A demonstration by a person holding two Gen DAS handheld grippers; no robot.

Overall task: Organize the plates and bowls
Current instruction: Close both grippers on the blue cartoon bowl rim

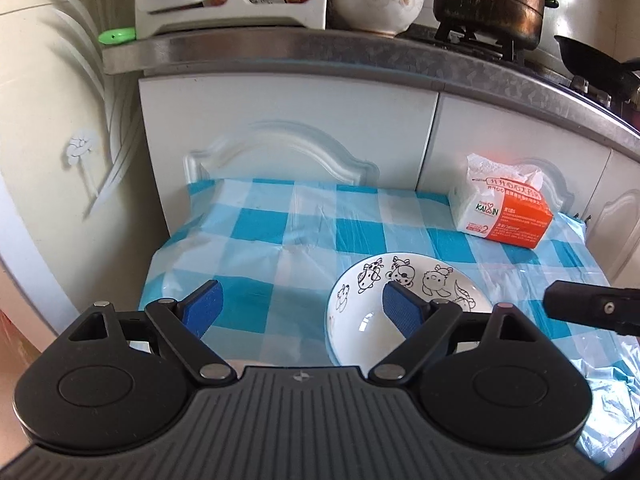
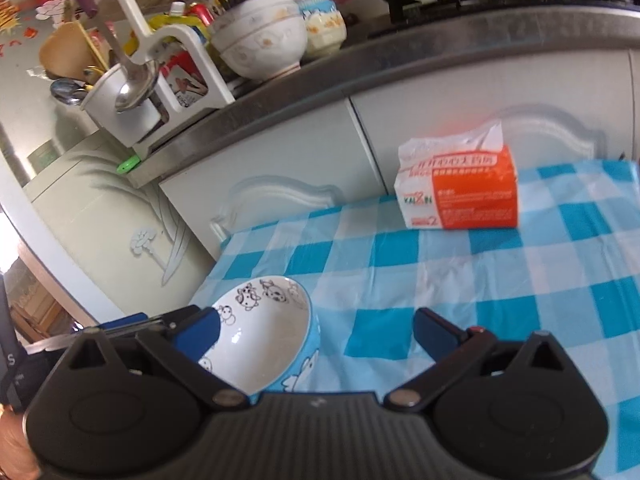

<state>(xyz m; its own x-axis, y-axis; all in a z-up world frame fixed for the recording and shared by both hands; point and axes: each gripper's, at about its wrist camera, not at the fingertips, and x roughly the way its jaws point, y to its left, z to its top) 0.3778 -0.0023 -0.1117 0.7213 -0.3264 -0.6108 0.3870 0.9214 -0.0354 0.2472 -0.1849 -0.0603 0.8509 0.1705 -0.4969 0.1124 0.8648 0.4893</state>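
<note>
Before you lies a counter (image 1: 260,236) covered in a blue-and-white checked cloth, pushed against white cabinet doors (image 1: 288,128). An orange-and-white tissue pack (image 1: 505,208) sits near its far right edge. Nearer to you, a white cartoon-animal bowl (image 1: 360,308) with a blue outside stands upright on the cloth. Your left hand-held gripper (image 1: 302,308) is spread wide, its right blue pad (image 1: 396,312) over the bowl's hollow. Your right hand-held gripper (image 2: 316,330) is also spread wide, holding nothing; the bowl sits by its left finger.
</note>
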